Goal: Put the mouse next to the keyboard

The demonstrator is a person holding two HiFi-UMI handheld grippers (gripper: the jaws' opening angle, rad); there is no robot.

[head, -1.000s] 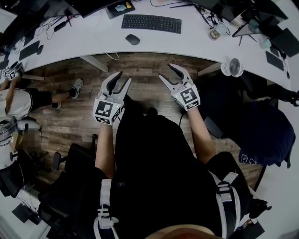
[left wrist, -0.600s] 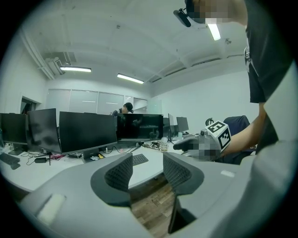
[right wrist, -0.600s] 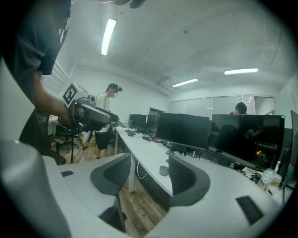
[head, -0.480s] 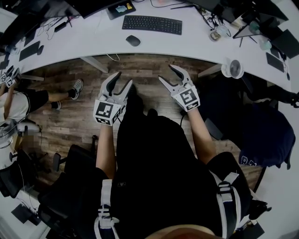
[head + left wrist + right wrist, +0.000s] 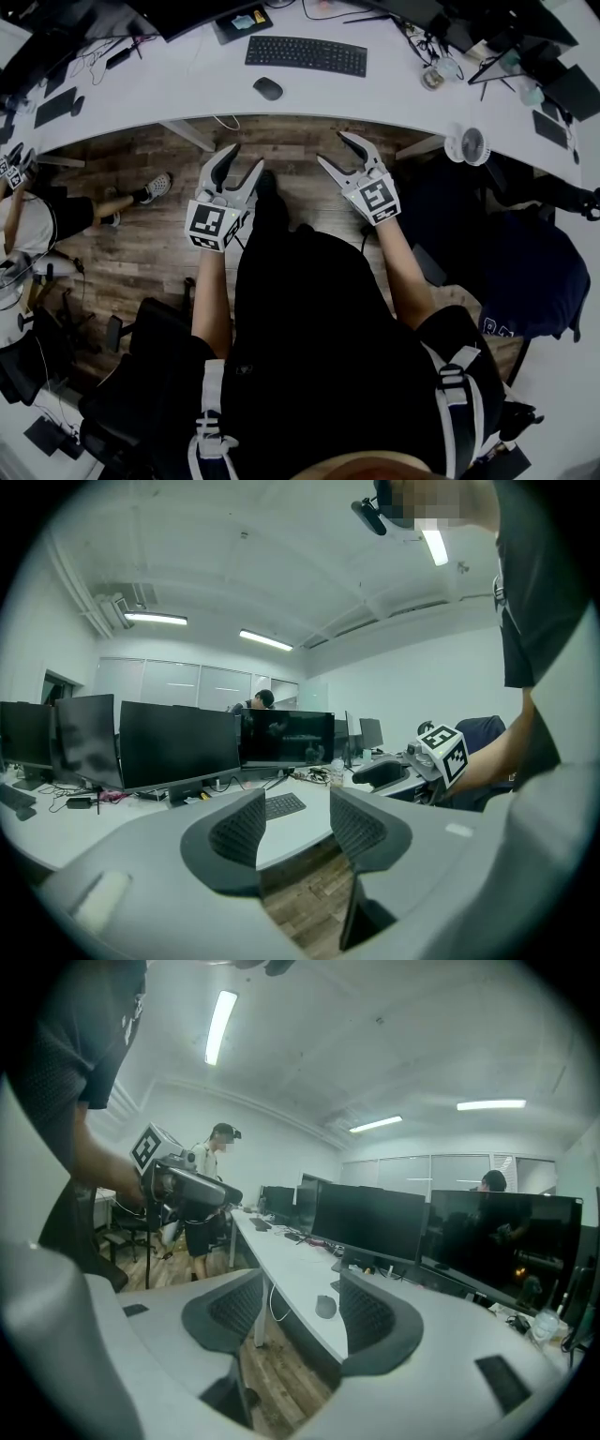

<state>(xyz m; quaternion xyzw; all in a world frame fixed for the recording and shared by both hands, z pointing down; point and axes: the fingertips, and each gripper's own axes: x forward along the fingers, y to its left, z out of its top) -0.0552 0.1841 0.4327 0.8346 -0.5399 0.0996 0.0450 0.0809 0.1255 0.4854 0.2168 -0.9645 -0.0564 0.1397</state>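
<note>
On the curved white desk (image 5: 187,84), oval dark mouse (image 5: 267,88), flat black keyboard (image 5: 306,55)

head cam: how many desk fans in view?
1. The small white fan sits at the near edge of the desk, on the right. Clutter farther right may hide others.

Office: long white desk (image 5: 187,80), monitor rows (image 5: 178,747), ceiling strip lights (image 5: 155,618).
</note>
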